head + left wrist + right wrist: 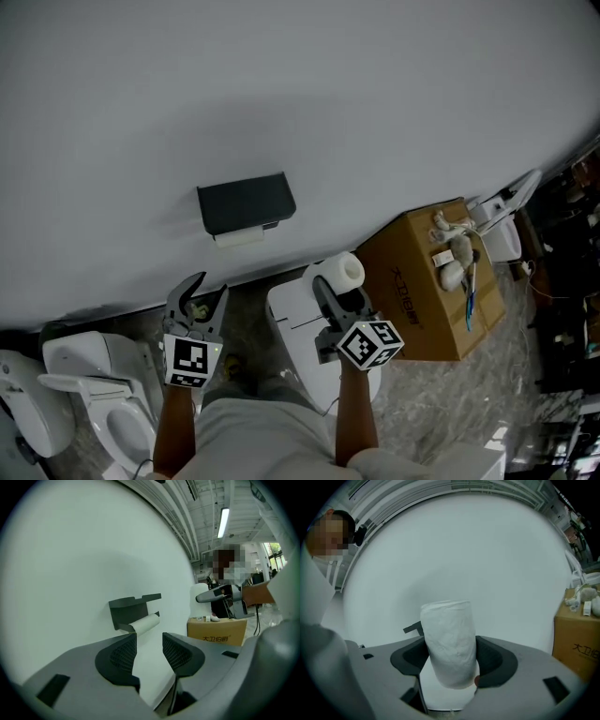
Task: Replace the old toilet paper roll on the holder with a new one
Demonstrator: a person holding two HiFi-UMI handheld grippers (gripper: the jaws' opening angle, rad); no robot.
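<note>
Left gripper (199, 292): jaws apart, nothing between them, aimed at the black box-shaped wall holder (246, 202) and short of it. A thin, pale old paper roll (239, 237) hangs under the holder. Right gripper (336, 286): jaws clamped on the sides of a full white toilet paper roll (343, 270), lower right of the holder.

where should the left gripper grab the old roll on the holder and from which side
Probably the old roll by its round body near the exposed end, jaws across its width. Come from the front and slightly below: the shelf of the black holder covers its top and the wall backs it. The left gripper is open, empty and faces it.
</note>
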